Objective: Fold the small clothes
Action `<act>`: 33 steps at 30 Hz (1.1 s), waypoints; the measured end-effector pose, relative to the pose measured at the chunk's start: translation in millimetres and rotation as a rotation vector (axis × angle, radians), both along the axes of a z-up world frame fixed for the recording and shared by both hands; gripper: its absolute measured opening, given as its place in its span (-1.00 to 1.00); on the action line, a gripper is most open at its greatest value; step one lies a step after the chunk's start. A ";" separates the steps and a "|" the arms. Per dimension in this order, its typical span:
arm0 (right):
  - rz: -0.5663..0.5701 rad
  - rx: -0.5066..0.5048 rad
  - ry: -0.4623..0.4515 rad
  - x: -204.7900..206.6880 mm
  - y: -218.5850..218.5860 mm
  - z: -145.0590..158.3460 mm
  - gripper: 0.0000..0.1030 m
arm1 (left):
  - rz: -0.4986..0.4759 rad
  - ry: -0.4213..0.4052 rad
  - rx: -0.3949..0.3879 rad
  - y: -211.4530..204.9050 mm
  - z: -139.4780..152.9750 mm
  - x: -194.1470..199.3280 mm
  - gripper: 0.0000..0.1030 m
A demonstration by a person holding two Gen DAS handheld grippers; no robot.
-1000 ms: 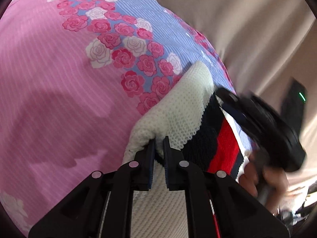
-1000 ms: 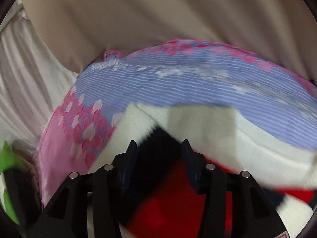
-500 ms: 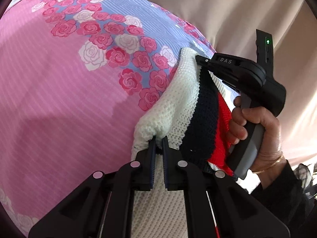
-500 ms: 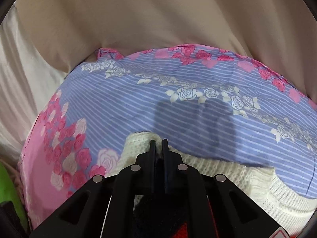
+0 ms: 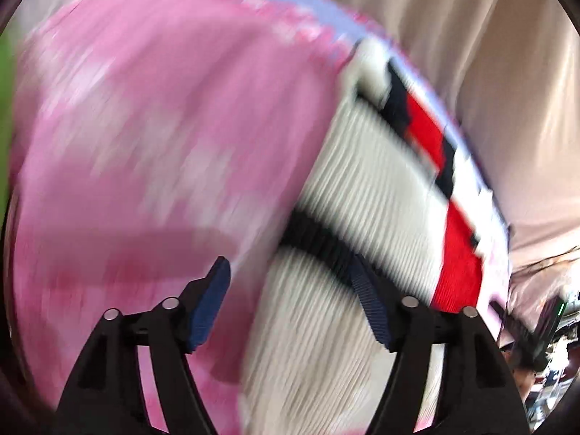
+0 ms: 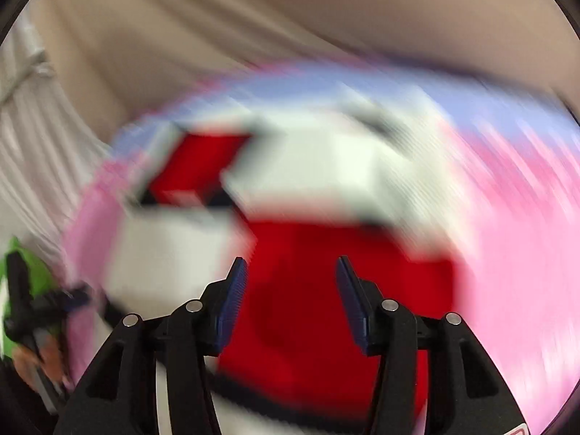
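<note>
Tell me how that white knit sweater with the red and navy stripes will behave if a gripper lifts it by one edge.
The knit sweater lies folded in soft layers on the pink floral sheet, so it would likely flop and unfold. Its ribbed surface should probably grip the pads rather than slip. It looks thick, so perhaps fairly heavy for its size.

Left gripper [image 5: 290, 301] jaws just opened, nothing pinched between them. White knit sweater [image 5: 366, 195] with navy and red bands lies folded on the pink floral sheet [image 5: 145, 127], below and beyond the right pad. Beige curtain [image 5: 507, 54] behind the sweater. Frame motion-blurred.
</note>
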State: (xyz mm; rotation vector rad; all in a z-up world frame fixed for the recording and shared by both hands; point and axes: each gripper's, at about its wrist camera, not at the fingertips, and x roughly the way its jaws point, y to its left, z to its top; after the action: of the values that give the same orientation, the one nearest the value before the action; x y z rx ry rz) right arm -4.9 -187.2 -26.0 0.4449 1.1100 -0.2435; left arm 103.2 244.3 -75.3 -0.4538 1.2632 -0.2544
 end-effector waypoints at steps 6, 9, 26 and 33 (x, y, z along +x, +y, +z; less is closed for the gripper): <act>-0.099 0.149 0.178 -143.7 23.8 -48.5 0.03 | 0.048 0.056 -0.065 4.2 -10.0 -65.7 0.62; -0.070 0.158 0.101 -148.3 46.0 -51.6 0.14 | 0.039 0.042 -0.064 -10.1 -10.6 -69.1 0.62; 0.128 -0.008 0.138 -203.2 2.3 35.5 -0.90 | -0.279 0.306 0.054 -53.2 38.8 -183.6 -0.84; 0.208 0.195 0.339 -267.6 -4.4 46.3 -0.90 | -0.116 0.249 -0.074 -27.4 86.4 -177.2 -0.84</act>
State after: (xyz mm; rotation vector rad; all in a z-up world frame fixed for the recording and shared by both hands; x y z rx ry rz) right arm -272.6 -191.6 20.3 0.4675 1.5106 -0.0257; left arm -74.0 216.9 11.1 -0.4867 1.5299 -0.3512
